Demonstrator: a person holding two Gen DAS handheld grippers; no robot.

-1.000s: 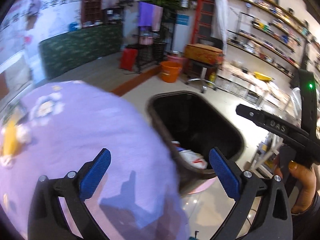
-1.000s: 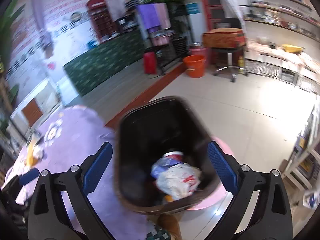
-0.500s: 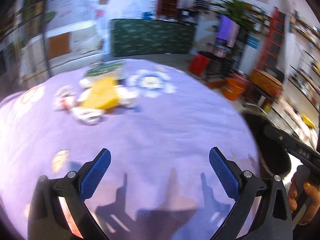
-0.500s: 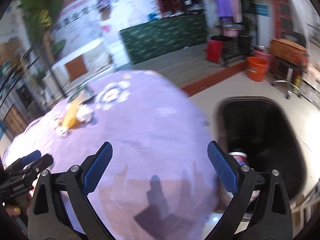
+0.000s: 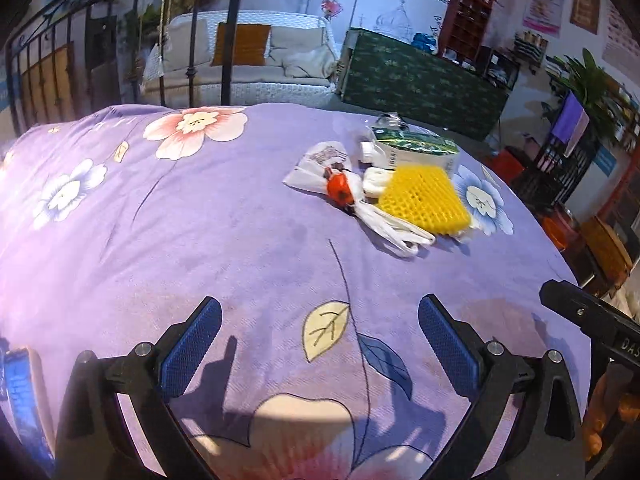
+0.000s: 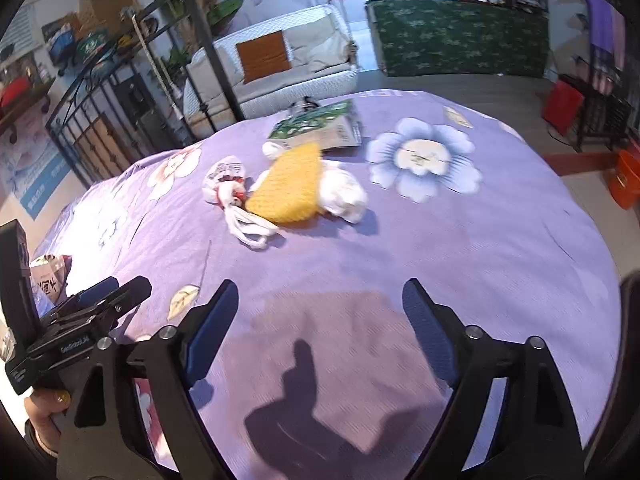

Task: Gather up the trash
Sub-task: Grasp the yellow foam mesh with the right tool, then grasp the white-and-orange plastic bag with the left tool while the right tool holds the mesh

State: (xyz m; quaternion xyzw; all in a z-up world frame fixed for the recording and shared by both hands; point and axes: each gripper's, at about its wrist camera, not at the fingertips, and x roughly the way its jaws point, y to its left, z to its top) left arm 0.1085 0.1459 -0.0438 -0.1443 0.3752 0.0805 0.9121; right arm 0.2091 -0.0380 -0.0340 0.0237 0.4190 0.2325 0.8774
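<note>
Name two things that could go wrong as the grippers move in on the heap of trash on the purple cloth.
1. The yellow mesh overlaps the white wad and the knotted plastic bag, so one grab may drag its neighbours along.
2. The right gripper, jaws closing on nothing, and the left gripper are close together and may collide at the small heap.

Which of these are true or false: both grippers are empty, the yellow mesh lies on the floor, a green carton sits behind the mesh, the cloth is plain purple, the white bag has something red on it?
1. Both grippers are empty. True: left gripper and right gripper hold nothing; the right's jaws are closing.
2. The yellow mesh lies on the floor. False: it lies on the cloth.
3. A green carton sits behind the mesh. True.
4. The cloth is plain purple. False: it has flowers and leaves.
5. The white bag has something red on it. True.
</note>
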